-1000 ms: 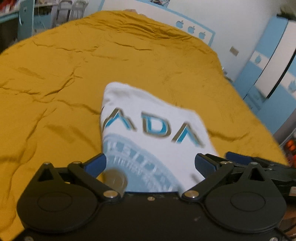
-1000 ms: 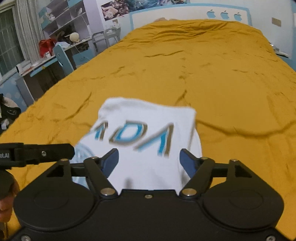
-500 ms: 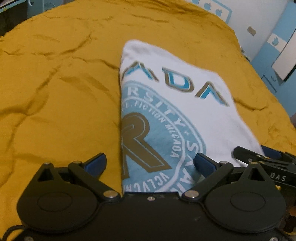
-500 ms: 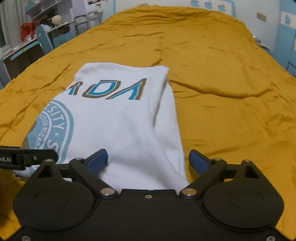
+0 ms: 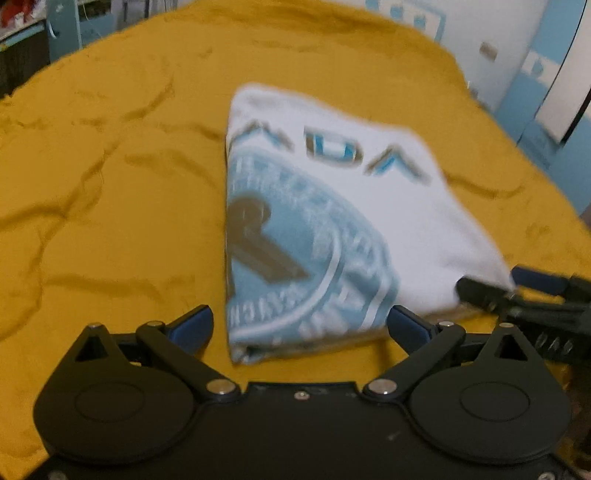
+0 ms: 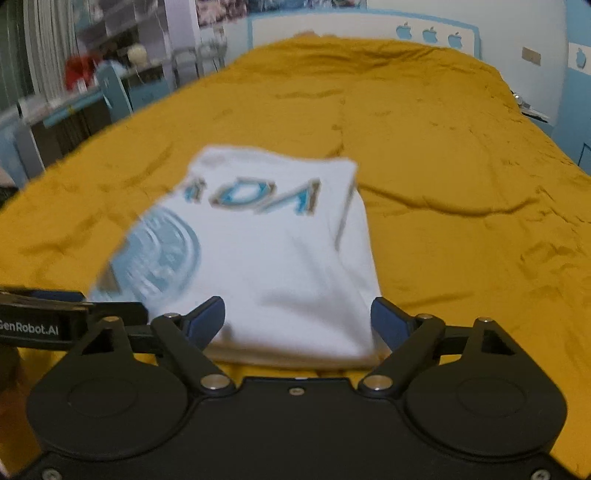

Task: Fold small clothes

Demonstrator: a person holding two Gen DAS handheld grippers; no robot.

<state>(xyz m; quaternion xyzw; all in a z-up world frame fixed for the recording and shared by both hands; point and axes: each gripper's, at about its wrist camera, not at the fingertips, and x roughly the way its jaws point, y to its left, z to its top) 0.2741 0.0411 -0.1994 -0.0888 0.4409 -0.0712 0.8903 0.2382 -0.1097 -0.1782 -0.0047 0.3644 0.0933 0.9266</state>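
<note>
1. Both views are smeared by motion; the print on the shirt (image 5: 332, 221) reads only as a blue round seal and some large letters, the small lettering illegible.
2. The left gripper (image 5: 301, 326) has its jaws spread, nothing pinched; the shirt's near left corner lies between its blue pads (image 5: 192, 325), not pressed by them.
3. The right gripper (image 6: 297, 321) also stands released, its jaws having just narrowed a little; the shirt's near right corner lies between the pads, with no visible pinch.
4. In each view the other gripper is cut off at the frame's side.
5. The shirt lies folded, a soft white rectangle, just ahead of both grippers on the bedspread (image 6: 443, 147).
6. Beyond and to either side, the mustard, creased bedspread lies open up to the headboard (image 6: 424, 33).
</note>
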